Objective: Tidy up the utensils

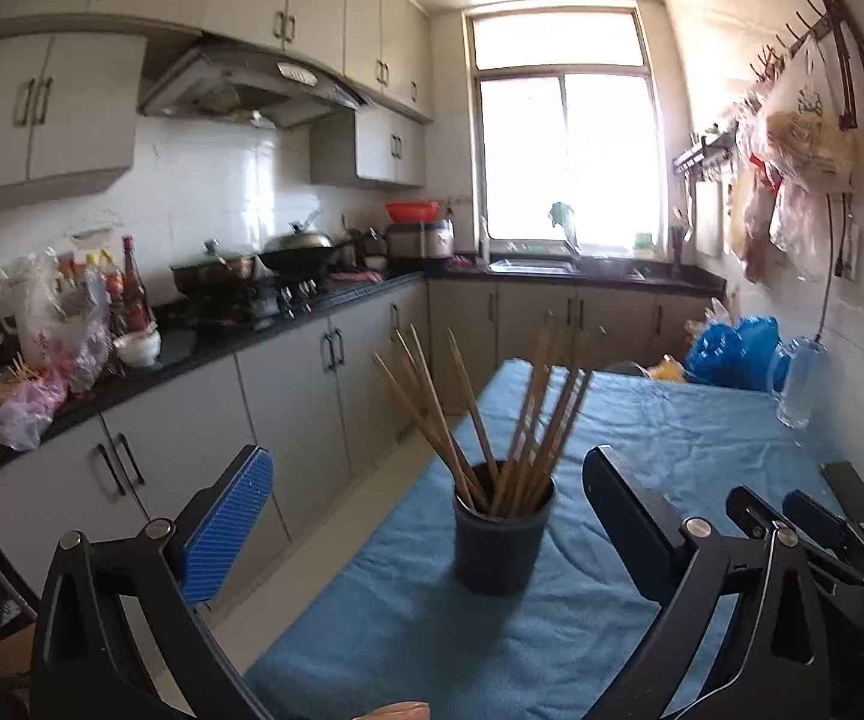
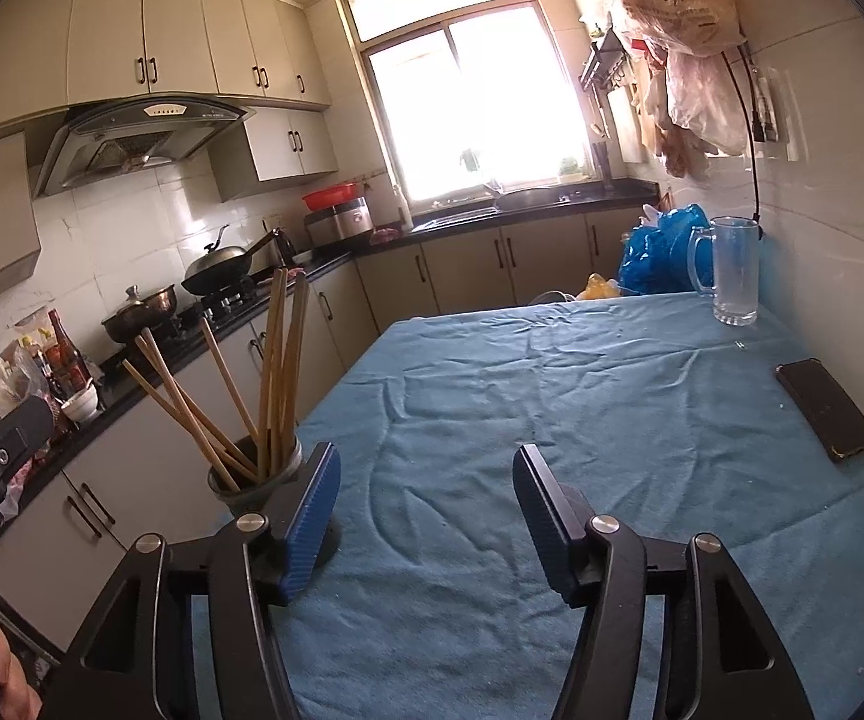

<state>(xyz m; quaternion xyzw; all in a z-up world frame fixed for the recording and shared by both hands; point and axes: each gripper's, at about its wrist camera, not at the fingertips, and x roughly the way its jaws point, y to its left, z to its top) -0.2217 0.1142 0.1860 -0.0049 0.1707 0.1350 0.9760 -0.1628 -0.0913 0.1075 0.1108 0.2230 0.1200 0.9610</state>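
1. The left gripper (image 1: pixel 426 516) stood wide open in the lower part of the left wrist view, its blue-padded fingers (image 1: pixel 225 525) spread to either side of the dark cup (image 1: pixel 501 540) and gripping nothing.
2. The cup sat upright on the blue tablecloth (image 1: pixel 642 438) at the centre of that frame, in the gap between the fingers but touching neither.
3. A bundle of wooden chopsticks (image 1: pixel 480 420) stood in the cup, fanning out to upper left and upper right; the right-hand sticks looked blurred.
4. The right gripper (image 2: pixel 426 516) was likewise wide open and held nothing, with only bare cloth between its fingers.
5. In the right wrist view the cup (image 2: pixel 252 480) stood at lower left, partly hidden behind the left-hand finger; whether they touched could not be told.
6. A black phone (image 2: pixel 825 411) lay flat at the right edge of the table.
7. A glass mug (image 2: pixel 732 270) stood upright at upper right, near the wall.
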